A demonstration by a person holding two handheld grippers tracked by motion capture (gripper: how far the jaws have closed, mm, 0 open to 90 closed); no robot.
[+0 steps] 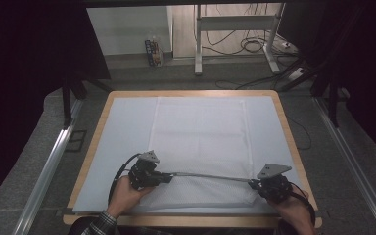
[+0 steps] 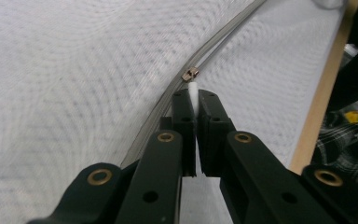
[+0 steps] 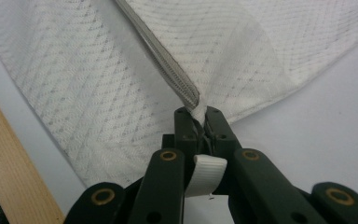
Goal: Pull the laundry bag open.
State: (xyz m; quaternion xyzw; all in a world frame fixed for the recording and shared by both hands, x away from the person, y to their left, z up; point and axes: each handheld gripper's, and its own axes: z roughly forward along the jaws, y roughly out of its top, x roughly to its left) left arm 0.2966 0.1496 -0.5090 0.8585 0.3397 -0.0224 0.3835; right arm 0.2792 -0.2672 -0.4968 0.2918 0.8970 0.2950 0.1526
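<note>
A white mesh cloth (image 1: 200,127) lies flat on the table, with a grey zipper (image 1: 208,176) pulled taut in a line along its near part. My left gripper (image 1: 169,176) is shut at the zipper's left end. In the left gripper view its jaws (image 2: 194,95) pinch a white strip just behind the small metal slider (image 2: 189,73). My right gripper (image 1: 252,183) is shut on the zipper's right end. In the right gripper view the jaws (image 3: 198,112) clamp the zipper (image 3: 163,56) where the cloth (image 3: 74,84) bunches, and a white tab (image 3: 205,175) hangs out behind them.
A pale sheet (image 1: 122,132) covers the wooden table, whose rim (image 1: 284,117) shows around it. The near wooden edge (image 2: 321,93) runs close to both hands, beside a plaid sleeve (image 2: 349,140). Behind the table are a metal stand (image 1: 198,44) and floor cables.
</note>
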